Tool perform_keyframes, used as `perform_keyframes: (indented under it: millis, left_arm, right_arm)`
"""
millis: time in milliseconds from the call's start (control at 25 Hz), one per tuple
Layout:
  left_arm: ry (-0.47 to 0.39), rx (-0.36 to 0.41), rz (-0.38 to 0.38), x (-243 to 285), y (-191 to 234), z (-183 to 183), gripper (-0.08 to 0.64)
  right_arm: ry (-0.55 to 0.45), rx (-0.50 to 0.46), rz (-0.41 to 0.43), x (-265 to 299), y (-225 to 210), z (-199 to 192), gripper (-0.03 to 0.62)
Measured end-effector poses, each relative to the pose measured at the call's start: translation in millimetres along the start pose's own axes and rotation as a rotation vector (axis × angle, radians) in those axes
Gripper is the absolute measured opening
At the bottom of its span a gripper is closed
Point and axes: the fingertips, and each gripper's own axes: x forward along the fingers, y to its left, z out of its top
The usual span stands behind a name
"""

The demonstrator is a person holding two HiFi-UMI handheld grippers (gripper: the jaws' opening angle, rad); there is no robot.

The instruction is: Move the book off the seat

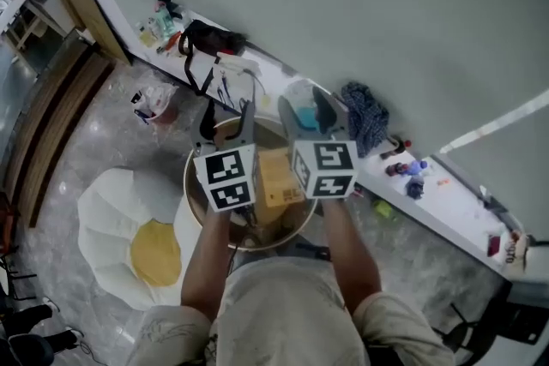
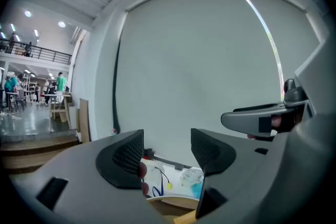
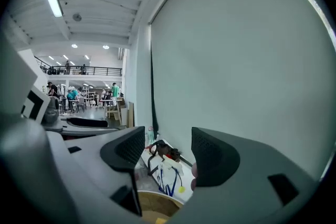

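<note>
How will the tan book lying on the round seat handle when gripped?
The tan rectangular book looks blocky, so probably stiff rather than floppy. Lying flat on the round wooden seat, it likely won't roll, though it might slide if pushed.

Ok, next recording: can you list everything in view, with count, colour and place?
book: one, tan, lying on the seat
seat: one, round, wooden, under both grippers
cushion: one, white with a yellow centre, on the floor left of the seat
ledge: one, white, along the wall
black bag: one, with straps, on the ledge
cloth: one, dark blue, on the ledge
board: one, wooden, leaning on the wall
plastic bag: one, whitish, on the floor
left gripper: one, grey, above the seat, jaws apart, empty
right gripper: one, grey, above the seat, jaws apart, empty
</note>
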Motion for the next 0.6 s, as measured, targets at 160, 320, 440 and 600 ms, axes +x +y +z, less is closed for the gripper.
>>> perform_keyframes:
  millis: [160, 320, 440, 600]
  left_arm:
    - [-0.067, 0.036, -0.003, -14, 0, 30, 0.290]
    - [-0.118, 0.075, 0.011, -22, 5, 47, 0.285]
    - [-0.138, 0.067, 0.007, -29, 6, 52, 0.284]
    - [-0.155, 0.077, 0.020, -34, 7, 61, 0.224]
  right_arm:
    - [-0.077, -0.014, -0.007, -14, 5, 35, 0.284]
    - [-0.117, -0.011, -0.002, -20, 14, 48, 0.284]
    - [-0.125, -0.031, 0.014, -26, 20, 52, 0.284]
    - [-0.134, -0.038, 0.055, -30, 28, 58, 0.253]
